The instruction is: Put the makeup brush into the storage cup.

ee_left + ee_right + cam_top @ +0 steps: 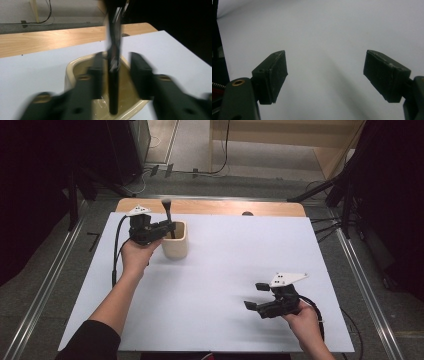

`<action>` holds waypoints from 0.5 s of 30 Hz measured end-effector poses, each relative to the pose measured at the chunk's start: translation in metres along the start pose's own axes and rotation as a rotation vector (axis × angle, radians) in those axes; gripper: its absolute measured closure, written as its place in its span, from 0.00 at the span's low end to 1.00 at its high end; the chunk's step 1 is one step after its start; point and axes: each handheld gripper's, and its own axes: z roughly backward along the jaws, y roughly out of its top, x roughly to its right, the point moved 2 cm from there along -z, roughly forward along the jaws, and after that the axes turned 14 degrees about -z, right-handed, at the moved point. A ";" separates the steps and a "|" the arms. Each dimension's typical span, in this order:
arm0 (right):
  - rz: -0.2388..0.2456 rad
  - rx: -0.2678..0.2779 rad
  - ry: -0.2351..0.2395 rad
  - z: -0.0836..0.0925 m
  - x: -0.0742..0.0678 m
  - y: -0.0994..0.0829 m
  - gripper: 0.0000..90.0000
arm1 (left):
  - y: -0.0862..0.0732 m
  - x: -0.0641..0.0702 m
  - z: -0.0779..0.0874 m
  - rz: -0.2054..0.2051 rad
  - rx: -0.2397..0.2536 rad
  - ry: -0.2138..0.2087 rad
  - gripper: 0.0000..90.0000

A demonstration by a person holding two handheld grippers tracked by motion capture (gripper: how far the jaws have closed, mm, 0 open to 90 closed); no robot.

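Observation:
A beige cup [175, 247] stands on the white table sheet [225, 270] at the back left. A black brush [167, 212] stands upright in it, bristles on top. My left gripper [170, 227] reaches over the cup's rim from the left. In the left gripper view the brush handle [113, 85] rises out of the cup [75, 67] between the jaws of the left gripper [116, 72], with a gap on the right side, so the gripper is open. My right gripper [255, 296] hovers near the front right, open and empty, over bare sheet [324, 30].
A wooden strip [210, 207] runs along the table's far edge. Metal rails [360, 280] flank the table on both sides. Dark stands and cables [330, 190] sit on the floor behind.

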 end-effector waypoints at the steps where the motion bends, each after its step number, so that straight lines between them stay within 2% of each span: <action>1: 0.001 -0.001 0.001 0.000 0.000 0.000 0.23 | 0.001 0.001 0.001 -0.016 -0.013 0.019 0.55; 3: -0.002 0.000 0.003 0.001 0.000 0.000 0.23 | 0.003 0.001 0.003 -0.023 -0.022 0.011 0.44; 6: -0.003 0.001 0.002 0.001 0.000 0.000 0.23 | 0.006 0.001 0.008 -0.030 -0.017 -0.004 0.39; 9: -0.002 -0.002 0.003 0.001 0.000 0.000 0.23 | 0.007 -0.001 0.011 0.003 -0.033 -0.035 0.31; 15: -0.006 -0.003 0.001 0.001 0.000 0.000 0.23 | 0.006 -0.004 0.019 0.010 -0.058 -0.057 0.28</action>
